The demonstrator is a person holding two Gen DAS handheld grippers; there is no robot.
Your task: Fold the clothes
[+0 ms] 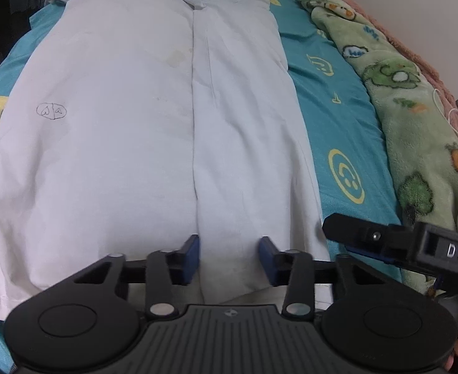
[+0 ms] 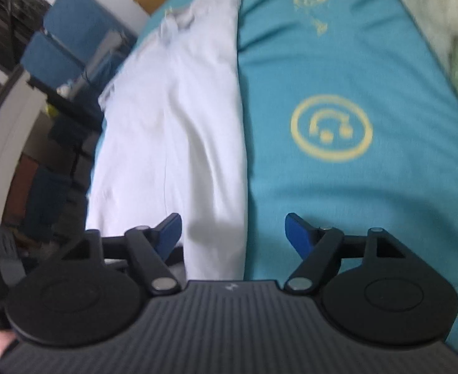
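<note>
A white button-up shirt (image 1: 141,118) lies flat on the teal bedsheet (image 1: 332,106), collar at the far end and hem toward me. My left gripper (image 1: 229,257) is open and empty, just above the shirt's hem near the button placket. My right gripper (image 2: 232,237) is open and empty, over the shirt's right edge (image 2: 197,143) where it meets the sheet (image 2: 338,62). The right gripper also shows in the left wrist view (image 1: 400,243), at the shirt's lower right corner.
A green fleece blanket (image 1: 410,115) with cartoon prints is bunched along the bed's right side, with a pink blanket (image 1: 369,9) behind it. A blue chair (image 2: 73,40) and a dark shelf (image 2: 54,168) stand beyond the bed's left side.
</note>
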